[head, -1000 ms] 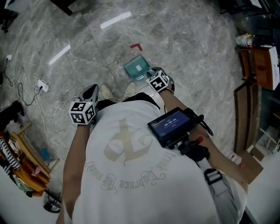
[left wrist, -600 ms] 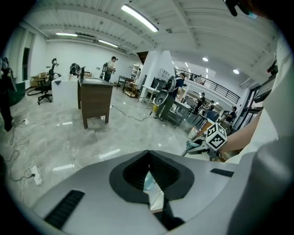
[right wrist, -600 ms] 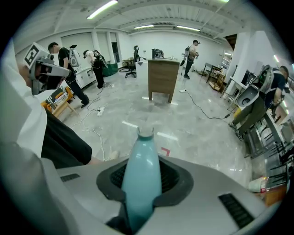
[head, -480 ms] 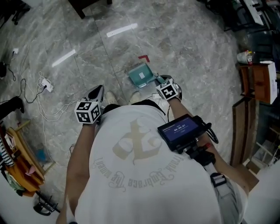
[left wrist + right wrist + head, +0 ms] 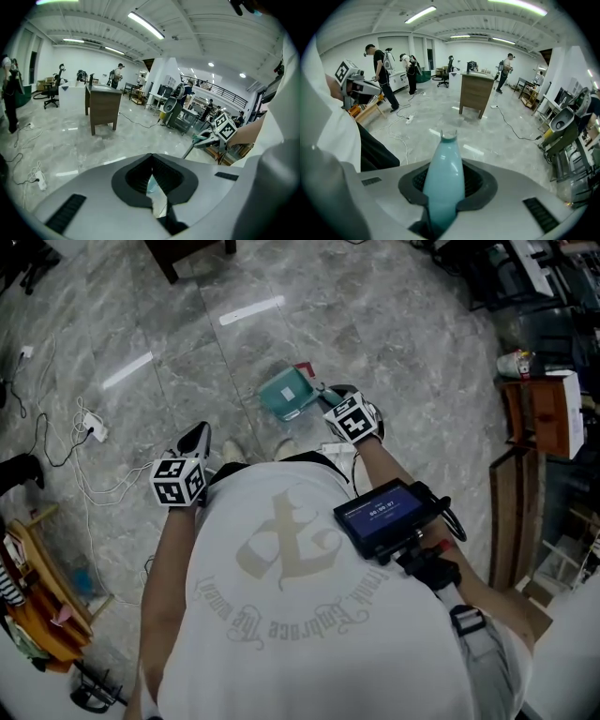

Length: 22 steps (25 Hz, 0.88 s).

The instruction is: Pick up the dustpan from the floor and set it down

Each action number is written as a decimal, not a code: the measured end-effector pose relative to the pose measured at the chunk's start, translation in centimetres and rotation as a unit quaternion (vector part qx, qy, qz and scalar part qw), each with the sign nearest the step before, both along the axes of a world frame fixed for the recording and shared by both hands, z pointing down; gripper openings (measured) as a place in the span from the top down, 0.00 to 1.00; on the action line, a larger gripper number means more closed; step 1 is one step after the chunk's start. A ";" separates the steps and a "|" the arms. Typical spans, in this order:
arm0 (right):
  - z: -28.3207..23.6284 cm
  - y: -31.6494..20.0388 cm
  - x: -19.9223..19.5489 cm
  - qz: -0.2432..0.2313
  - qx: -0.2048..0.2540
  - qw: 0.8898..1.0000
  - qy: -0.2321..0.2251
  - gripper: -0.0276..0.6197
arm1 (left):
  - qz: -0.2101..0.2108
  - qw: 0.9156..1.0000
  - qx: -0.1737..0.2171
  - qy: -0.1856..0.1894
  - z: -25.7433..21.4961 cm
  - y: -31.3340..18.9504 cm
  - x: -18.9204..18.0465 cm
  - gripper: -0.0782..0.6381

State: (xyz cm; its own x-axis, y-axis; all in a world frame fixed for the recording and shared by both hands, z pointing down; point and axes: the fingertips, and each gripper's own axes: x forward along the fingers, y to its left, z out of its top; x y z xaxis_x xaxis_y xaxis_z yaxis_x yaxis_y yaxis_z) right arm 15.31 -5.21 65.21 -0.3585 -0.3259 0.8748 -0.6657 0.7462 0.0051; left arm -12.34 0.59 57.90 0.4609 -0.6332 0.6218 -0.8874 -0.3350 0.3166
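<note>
Right tool clamps the teal plastic dustpan by its handle, left tool closed on nothing, so that single narrow grip could let the pan swivel or drop.

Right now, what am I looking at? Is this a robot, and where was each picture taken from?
No robot: a person carries a hand-held gripper in each hand. One picture comes from a camera on the person's head, looking down. The other two come from cameras riding on the grippers. The right gripper is clamped on the handle of a teal dustpan. The left gripper is shut and empty. Below is a grey floor, with a power strip at the left.
</note>
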 end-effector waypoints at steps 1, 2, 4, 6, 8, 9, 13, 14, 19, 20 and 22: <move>-0.6 -0.4 -0.3 -0.001 0.003 1.000 -0.004 0.80 | 0.001 1.000 0.001 0.001 -0.1 -0.1 0.0 0.87; -1.3 -0.8 -0.6 -0.003 0.008 1.000 -0.008 0.80 | 0.002 1.000 0.002 0.003 -0.1 -0.2 0.0 0.87; -2.6 -1.5 -1.5 -0.013 0.018 1.000 -0.018 0.80 | 0.006 1.000 0.007 0.003 -0.3 -0.5 -0.1 0.87; -4.0 -2.1 -2.5 -0.025 0.029 0.999 -0.027 0.80 | 0.010 1.000 0.013 0.005 -0.6 -0.9 0.0 0.87; -5.5 -2.4 -3.3 -0.038 0.038 0.998 -0.037 0.80 | 0.017 1.000 0.019 0.010 -1.2 -1.2 0.2 0.87; -6.3 -2.6 -3.7 -0.044 0.043 0.997 -0.041 0.80 | 0.020 0.999 0.023 0.012 -1.5 -1.4 0.3 0.87; -9.2 -3.6 -5.3 -0.068 0.061 0.994 -0.054 0.80 | 0.028 0.999 0.039 0.014 -2.7 -2.1 0.3 0.87; -9.9 -3.8 -5.8 -0.073 0.064 0.994 -0.057 0.80 | 0.028 0.999 0.041 0.014 -2.8 -2.2 0.2 0.87; -13.0 -4.6 -7.5 -0.103 0.080 0.990 -0.061 0.80 | 0.018 0.998 0.049 0.026 -3.5 -2.8 -0.7 0.87; -13.5 -4.7 -7.8 -0.107 0.082 0.989 -0.062 0.80 | 0.016 0.998 0.052 0.027 -3.7 -2.9 -0.9 0.87; -14.4 -4.6 -8.3 -0.112 0.087 0.988 -0.063 0.80 | 0.017 0.998 0.057 0.025 -3.8 -2.8 -1.2 0.87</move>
State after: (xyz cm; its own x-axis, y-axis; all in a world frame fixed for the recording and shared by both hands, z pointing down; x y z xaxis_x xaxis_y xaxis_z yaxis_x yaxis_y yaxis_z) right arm 7.04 -9.83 50.81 -0.5409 -0.3670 0.7568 -0.4877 0.8699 0.0733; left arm -13.58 -2.24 54.05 0.5121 -0.6821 0.5221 -0.8589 -0.4019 0.3174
